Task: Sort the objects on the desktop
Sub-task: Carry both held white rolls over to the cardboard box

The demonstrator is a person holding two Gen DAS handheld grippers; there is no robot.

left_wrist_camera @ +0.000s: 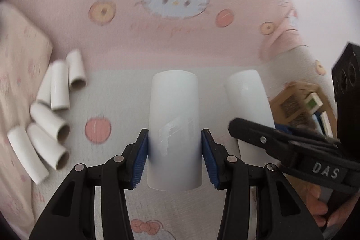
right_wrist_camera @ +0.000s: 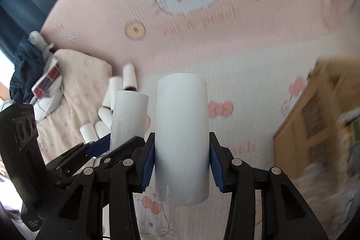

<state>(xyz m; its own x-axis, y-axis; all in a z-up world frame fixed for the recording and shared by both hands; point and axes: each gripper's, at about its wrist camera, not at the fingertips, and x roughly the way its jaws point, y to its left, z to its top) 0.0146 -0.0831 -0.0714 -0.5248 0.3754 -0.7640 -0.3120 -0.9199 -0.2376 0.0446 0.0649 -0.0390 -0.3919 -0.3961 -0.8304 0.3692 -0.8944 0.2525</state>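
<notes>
My left gripper (left_wrist_camera: 175,150) is shut on a white paper tube (left_wrist_camera: 174,127) and holds it above the pink cartoon bedsheet (left_wrist_camera: 157,42). My right gripper (right_wrist_camera: 182,163) is shut on a second white tube (right_wrist_camera: 182,138). The two grippers are side by side: the right one with its tube (left_wrist_camera: 247,100) shows at the right of the left wrist view, and the left one's tube (right_wrist_camera: 129,116) shows left of centre in the right wrist view. A pile of several smaller white tubes (left_wrist_camera: 51,111) lies on the sheet to the left; it also shows in the right wrist view (right_wrist_camera: 112,105).
A cardboard box (right_wrist_camera: 315,123) holding small items sits at the right, also visible in the left wrist view (left_wrist_camera: 301,102). A pink pillow (left_wrist_camera: 15,64) lies at the left. A small red-striped box (right_wrist_camera: 46,80) and blue cloth (right_wrist_camera: 27,53) lie at the far left.
</notes>
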